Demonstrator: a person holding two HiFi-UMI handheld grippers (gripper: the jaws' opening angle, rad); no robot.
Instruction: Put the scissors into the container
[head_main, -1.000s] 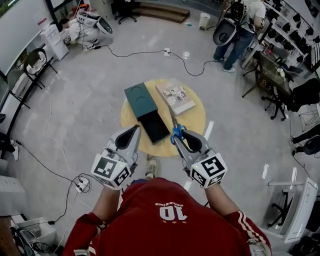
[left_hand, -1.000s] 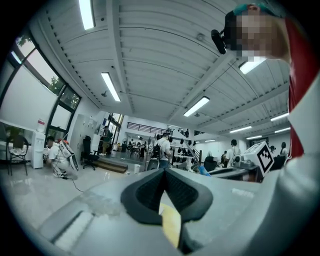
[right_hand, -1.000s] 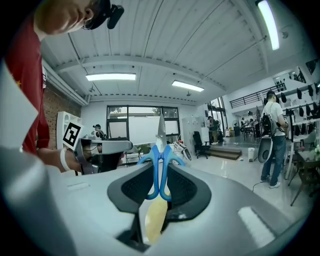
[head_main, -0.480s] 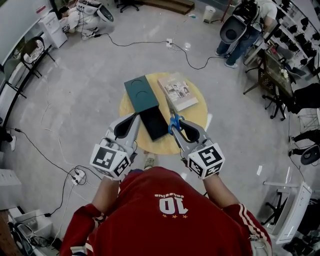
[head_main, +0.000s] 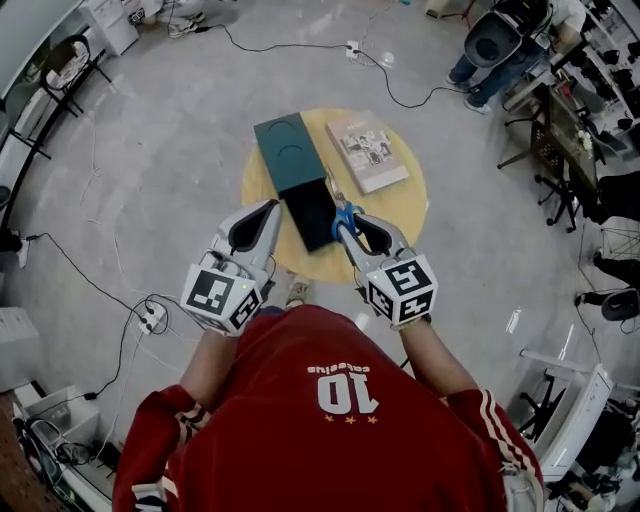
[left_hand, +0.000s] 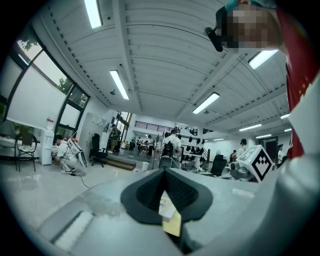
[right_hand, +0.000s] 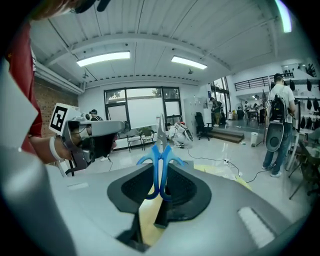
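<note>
Between the right gripper's (head_main: 345, 226) jaws sit the scissors (head_main: 345, 213), clamped by their blue handle loops, with the closed blades pointing away from the person. Right gripper view confirms it: both pads press on the handles (right_hand: 161, 155) and the blades stick up past the tips. The scissors are in the air over the near part of the round wooden table (head_main: 410, 215), just right of the dark rectangular container (head_main: 305, 215) and not in it. A teal lid or box (head_main: 283, 152) butts against the container's far end. A book (head_main: 367, 152) lies flat on the far right of the table, apart from the container.

The left gripper (head_main: 268, 208) is just left of the container, jaws closed to a point with nothing between them. Left gripper view shows the pads meeting at the tip (left_hand: 165, 171) and the gripper aimed roughly level across the room. The right gripper is tipped slightly down toward the tabletop.

Both forearms reach forward from the torso in a red shirt (head_main: 330, 420). The grippers are side by side at about the same reach, marker cubes nearest the body, and the container's near end lies between them. Cables run across the grey floor (head_main: 150, 200) around the table
</note>
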